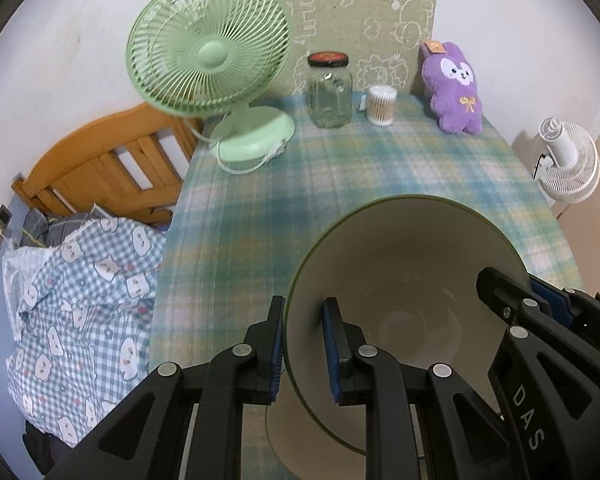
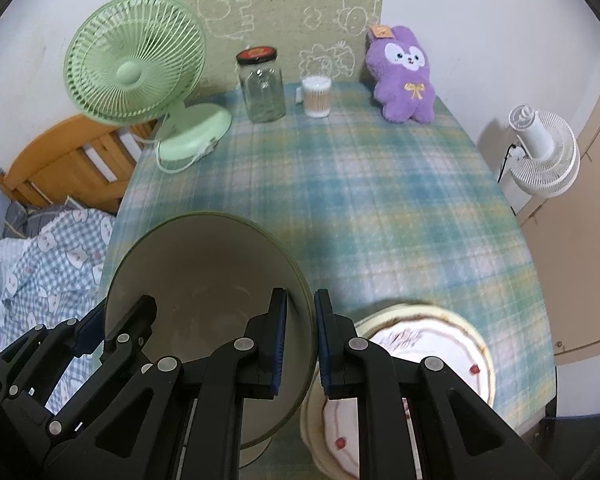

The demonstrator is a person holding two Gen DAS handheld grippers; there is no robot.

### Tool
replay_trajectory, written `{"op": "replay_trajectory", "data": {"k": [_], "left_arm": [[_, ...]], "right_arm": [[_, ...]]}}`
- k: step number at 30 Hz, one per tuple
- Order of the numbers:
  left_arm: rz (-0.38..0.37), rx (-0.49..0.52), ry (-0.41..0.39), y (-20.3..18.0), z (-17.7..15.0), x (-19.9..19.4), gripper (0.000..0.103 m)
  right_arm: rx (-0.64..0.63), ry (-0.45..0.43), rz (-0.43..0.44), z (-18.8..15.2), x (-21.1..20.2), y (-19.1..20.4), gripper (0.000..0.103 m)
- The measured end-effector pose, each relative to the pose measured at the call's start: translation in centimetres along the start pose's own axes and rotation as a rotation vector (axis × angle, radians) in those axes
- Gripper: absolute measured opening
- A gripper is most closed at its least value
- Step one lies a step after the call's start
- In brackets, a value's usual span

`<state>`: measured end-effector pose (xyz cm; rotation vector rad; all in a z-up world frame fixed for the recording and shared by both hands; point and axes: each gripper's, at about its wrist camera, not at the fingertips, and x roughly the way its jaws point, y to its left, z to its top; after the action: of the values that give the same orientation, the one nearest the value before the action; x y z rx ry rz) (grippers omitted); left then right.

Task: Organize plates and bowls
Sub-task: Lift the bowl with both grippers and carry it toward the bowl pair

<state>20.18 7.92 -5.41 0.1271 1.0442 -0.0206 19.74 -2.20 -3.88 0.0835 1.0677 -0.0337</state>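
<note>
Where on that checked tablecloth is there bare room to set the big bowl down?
The middle of the tablecloth is bare, bordered by the green fan, glass jar, swab cup and purple plush at the back. The near right corner is crowded: a flowered plate sits beside the bowl.

Green fan [image 1: 208, 46], glass jar [image 1: 329, 92], purple plush [image 1: 456, 88]

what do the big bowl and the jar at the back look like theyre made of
Bowl: looks like glazed ceramic, with a smooth cream inside, soft sheen and thin green rim; hard plastic or melamine cannot be ruled out. Jar: clear glass, see-through with bright glints; its dark lid looks like painted metal.
</note>
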Motion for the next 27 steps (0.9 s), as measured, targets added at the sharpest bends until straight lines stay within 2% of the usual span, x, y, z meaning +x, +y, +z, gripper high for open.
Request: {"op": "replay_trajectory", "data": {"k": [12, 27], "left_arm": [[0.003, -0.014, 0.056, 1.9, -3.2, 1.1, 0.016], [-0.033, -0.028, 0.143, 2.0, -5.7, 3.6, 0.016]], "right_arm": [[-0.014, 0.056, 0.004, -3.1, 1.4, 2.3, 0.017], [-0.015, 0.128, -0.028, -5.6, 3.7, 2.5, 0.017]]}}
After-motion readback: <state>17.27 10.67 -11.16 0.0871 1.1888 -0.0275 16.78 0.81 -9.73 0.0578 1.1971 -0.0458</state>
